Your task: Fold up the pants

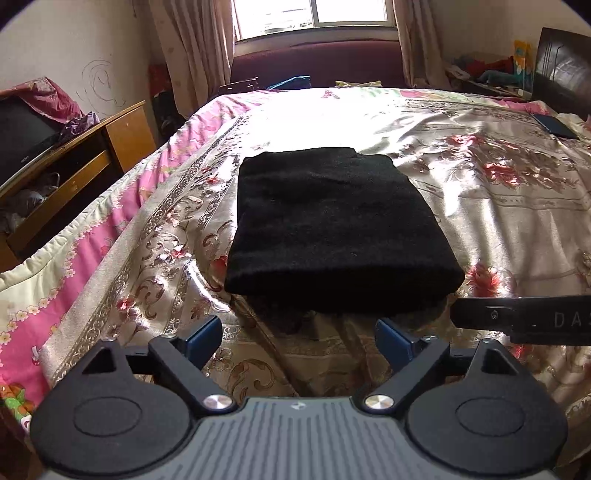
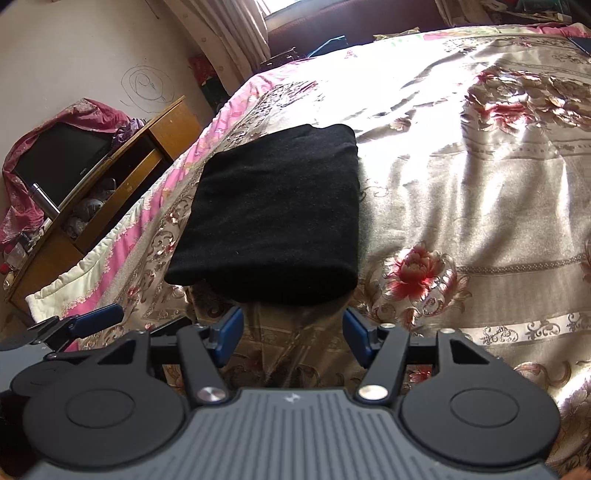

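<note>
The black pants (image 1: pixel 332 229) lie folded into a compact rectangle on the floral bedspread (image 1: pixel 480 192). They also show in the right wrist view (image 2: pixel 277 218). My left gripper (image 1: pixel 299 341) is open and empty, just short of the pants' near edge. My right gripper (image 2: pixel 293 339) is open and empty, also just short of the near edge. The right gripper's body shows at the right of the left wrist view (image 1: pixel 524 319). A finger of the left gripper shows at the left of the right wrist view (image 2: pixel 98 317).
A wooden TV stand (image 1: pixel 81 166) with a television (image 1: pixel 22 136) stands left of the bed. A window with curtains (image 1: pixel 314 18) is beyond the bed's far end. A dark flat object (image 1: pixel 556 125) lies on the bed at far right.
</note>
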`<state>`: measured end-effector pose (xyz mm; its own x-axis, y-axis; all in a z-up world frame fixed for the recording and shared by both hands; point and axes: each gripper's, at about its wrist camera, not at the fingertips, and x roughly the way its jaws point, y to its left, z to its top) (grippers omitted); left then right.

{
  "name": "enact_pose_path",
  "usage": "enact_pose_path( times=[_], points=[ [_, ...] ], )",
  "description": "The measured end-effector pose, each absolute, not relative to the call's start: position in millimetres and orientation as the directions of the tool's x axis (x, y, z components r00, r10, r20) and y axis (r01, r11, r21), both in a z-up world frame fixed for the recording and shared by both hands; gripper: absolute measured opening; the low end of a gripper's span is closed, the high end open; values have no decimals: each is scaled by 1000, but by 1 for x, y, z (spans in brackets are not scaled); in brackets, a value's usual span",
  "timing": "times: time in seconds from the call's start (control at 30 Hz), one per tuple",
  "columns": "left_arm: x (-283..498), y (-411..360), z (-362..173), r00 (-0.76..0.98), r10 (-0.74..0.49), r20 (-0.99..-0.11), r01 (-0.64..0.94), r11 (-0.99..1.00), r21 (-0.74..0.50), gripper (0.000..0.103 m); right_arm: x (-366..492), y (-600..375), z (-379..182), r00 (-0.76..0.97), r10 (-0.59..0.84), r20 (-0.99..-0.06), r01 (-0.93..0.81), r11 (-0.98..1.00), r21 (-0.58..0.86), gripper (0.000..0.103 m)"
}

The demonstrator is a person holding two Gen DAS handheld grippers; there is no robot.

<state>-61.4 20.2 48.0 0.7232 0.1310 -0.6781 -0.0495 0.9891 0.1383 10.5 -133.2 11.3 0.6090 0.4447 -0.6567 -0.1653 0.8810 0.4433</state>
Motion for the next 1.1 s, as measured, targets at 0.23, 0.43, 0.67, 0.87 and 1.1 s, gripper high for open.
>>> enact_pose_path(
  times=[0.23,0.43,0.67,0.87,1.1],
  points=[
    [-64,21,46,717,130,-685,-99,992,84,103,7,-140,0,588,446,-674,-162,882,443,65],
    [-64,17,44,690,172,-703,-135,985,108,103,4,-140,-4,577,466,-671,-176,873,455,65],
    [-62,12,42,669,202,-715,-147,979,140,103,2,-142,-8,573,471,-670,-176,870,461,65],
    [-60,11,39,655,192,-731,-149,981,125,103,3,-145,-9,577,465,-671,-161,870,465,65],
    [-61,11,34,645,182,-742,-154,982,107,103,3,-146,-10,578,467,-669,-155,868,472,66]
  ],
)
